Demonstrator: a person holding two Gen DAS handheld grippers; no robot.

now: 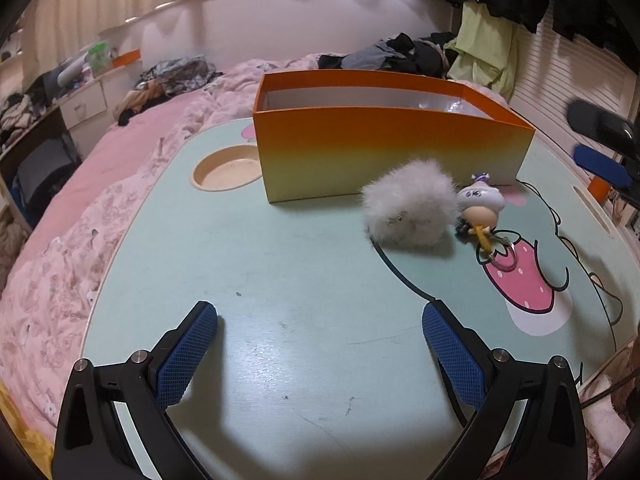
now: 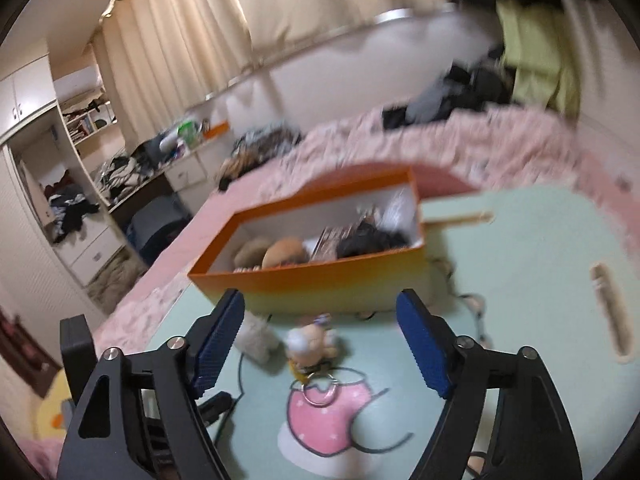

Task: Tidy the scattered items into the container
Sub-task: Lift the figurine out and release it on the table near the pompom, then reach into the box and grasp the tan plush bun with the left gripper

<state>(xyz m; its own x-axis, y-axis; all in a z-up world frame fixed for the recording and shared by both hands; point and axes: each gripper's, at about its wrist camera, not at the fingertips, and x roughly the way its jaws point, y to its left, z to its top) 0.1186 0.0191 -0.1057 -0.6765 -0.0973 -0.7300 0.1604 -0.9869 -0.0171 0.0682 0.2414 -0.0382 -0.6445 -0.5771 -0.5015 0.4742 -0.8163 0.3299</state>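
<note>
An orange-to-yellow open box (image 1: 384,148) stands on the mint lap table (image 1: 280,280). In front of it lie a fluffy white pom-pom (image 1: 412,204) and a small doll keychain (image 1: 482,204) with a ring. My left gripper (image 1: 320,320) is open and empty, well short of the pom-pom. In the right wrist view, blurred, the box (image 2: 320,280) holds several items; the doll keychain (image 2: 312,340) and the pom-pom (image 2: 256,340) lie on the table (image 2: 520,260) between and ahead of my open, empty right gripper (image 2: 320,312).
A round cup recess (image 1: 226,170) sits left of the box. A slot handle (image 2: 610,312) is at the table's right edge. The table rests on a pink bed (image 1: 80,220) with clothes piled at the far side. The other gripper (image 1: 600,148) shows at the right edge.
</note>
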